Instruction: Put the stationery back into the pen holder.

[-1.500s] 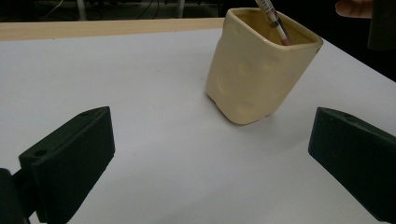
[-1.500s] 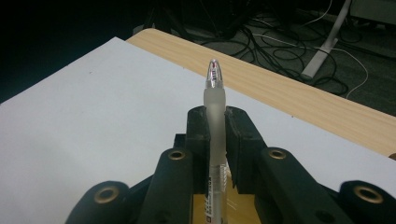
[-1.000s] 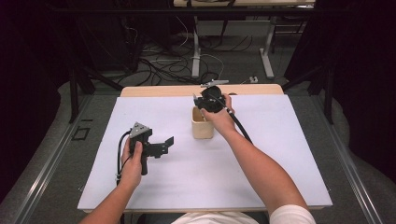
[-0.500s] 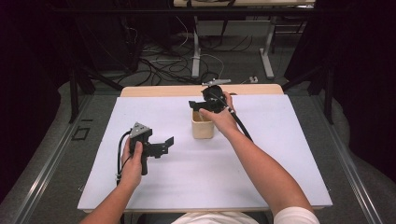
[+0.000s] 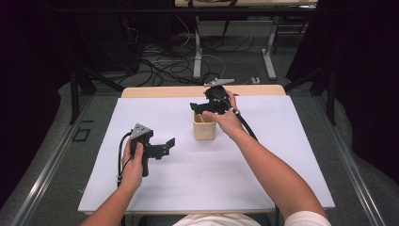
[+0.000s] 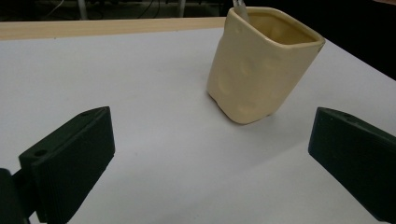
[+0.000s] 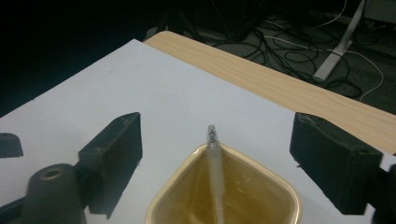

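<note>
While our right gripper [image 5: 201, 107] hovers above the cup [image 5: 204, 128], fingers just opened off the pen [image 7: 215, 163], our left gripper [image 5: 165, 146] rests wide.

Pen [image 7: 215, 170] lower end hidden inside cup [image 7: 261, 186]; cup near rim cut off by bottom edge in right gripper view.

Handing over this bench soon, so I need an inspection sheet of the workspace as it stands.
Surface: white sheet over a wooden table.
Job's things: beige cup upright; clear pen leaning inside.
Clutter: nothing seen.
Grippers: right gripper above the cup, jaws just opened, nothing between them; left gripper open, apart from the cup.
Cables: one trails from each gripper.
Surroundings: cable tangle on the floor, metal legs.
</note>
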{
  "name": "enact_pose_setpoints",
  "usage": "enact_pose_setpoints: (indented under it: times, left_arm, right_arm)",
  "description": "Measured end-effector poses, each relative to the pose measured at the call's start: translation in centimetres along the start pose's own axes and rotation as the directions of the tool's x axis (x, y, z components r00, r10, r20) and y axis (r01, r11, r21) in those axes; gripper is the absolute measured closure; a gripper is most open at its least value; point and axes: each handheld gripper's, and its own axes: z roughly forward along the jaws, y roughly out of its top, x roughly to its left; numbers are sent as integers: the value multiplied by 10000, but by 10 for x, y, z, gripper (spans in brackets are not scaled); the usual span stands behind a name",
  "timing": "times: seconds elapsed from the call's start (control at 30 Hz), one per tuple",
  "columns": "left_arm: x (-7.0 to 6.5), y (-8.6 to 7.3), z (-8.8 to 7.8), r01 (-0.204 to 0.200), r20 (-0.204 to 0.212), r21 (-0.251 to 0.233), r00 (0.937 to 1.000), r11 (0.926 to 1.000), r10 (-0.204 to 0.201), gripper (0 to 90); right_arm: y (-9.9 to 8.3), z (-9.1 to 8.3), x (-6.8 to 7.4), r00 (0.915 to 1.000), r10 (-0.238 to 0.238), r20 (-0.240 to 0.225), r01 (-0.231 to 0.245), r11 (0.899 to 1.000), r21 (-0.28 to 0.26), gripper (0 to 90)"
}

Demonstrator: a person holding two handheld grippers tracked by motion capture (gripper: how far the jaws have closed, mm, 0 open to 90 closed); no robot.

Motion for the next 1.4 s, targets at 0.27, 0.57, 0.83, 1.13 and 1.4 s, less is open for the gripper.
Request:
enact_pose_setpoints:
  times: [0.27,0.57,0.83,1.13,1.4]
  left_arm:
    - [0,0,0,30,-8,-19,10000,10000,-30,2]
    - [0,0,-1,56,-64,-16,10000,10000,-56,2]
    - [0,0,-1,91,-92,-22,9999,10000,-91,2]
    - [0,-1,-1,88,-105,-35,9999,10000,-88,2]
    - [-1,-1,-3,97,-141,10,9999,10000,-97,2]
  right_arm:
    - [3,-16,1,9998,-147,148,148,9999,-42,12]
    - [-4,-39,-5,9984,-337,453,332,9994,117,0]
    - [-16,-68,-11,9988,-3,487,12,9998,-189,0]
    - [-39,-96,-24,9975,365,598,-340,9986,-412,0]
    - [-72,-114,-33,9950,653,750,-608,9963,-604,0]
